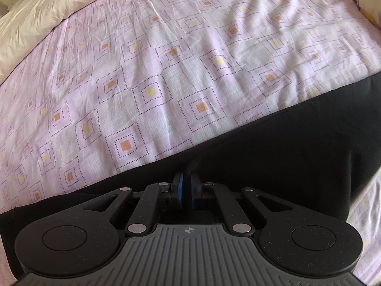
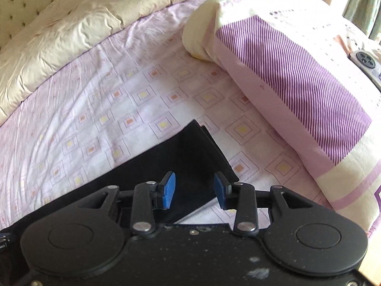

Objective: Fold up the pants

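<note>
We work on black pants lying flat across the near edge of a bed, on a pink patterned sheet. Our left gripper is clenched, pinching a ridge of the pants fabric between its blue pads. Our right gripper hangs with its jaws apart above the leg end, pads clear of the cloth, grasping nothing. A striped pillow lies just to the right of that end; a cream duvet lies at the far side. To do this step well, we should lower the right jaws over both hem layers, close fully, then lift both ends evenly.
</note>
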